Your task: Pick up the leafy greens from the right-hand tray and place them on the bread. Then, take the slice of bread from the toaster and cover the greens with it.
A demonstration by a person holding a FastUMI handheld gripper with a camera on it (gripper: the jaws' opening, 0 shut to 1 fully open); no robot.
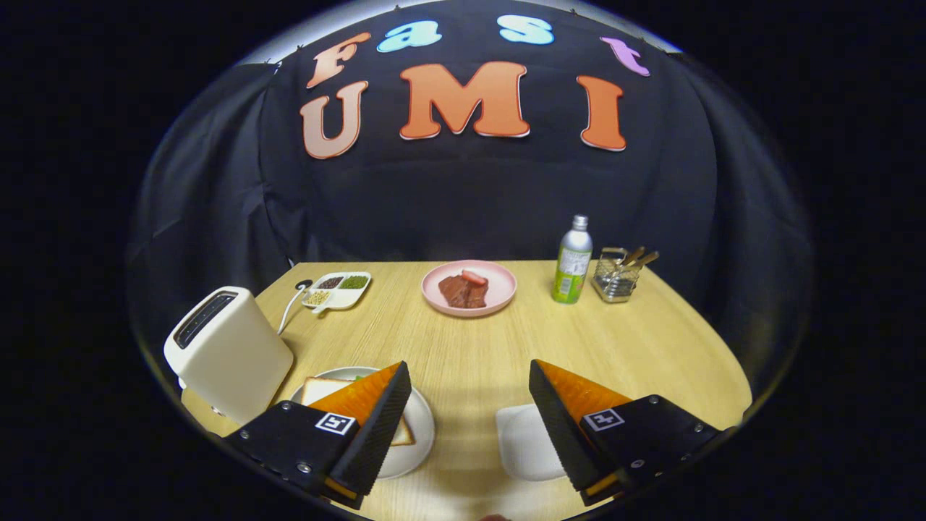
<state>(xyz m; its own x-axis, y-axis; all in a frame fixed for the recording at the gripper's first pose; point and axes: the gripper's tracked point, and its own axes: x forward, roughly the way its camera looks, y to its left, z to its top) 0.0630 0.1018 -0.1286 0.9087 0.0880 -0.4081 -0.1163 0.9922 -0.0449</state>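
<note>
toaster cream | plate pink | bottle green, silver | table light woodgrain

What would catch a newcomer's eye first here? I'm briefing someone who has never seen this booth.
Probably the gripper, open, its two fingers spread over the wooden table. Next, the white toaster beside the left finger, with a bread slice on a white plate partly under that finger. Beyond the fingers, a pink plate of meat sits mid-table, a green bottle to its right.
</note>
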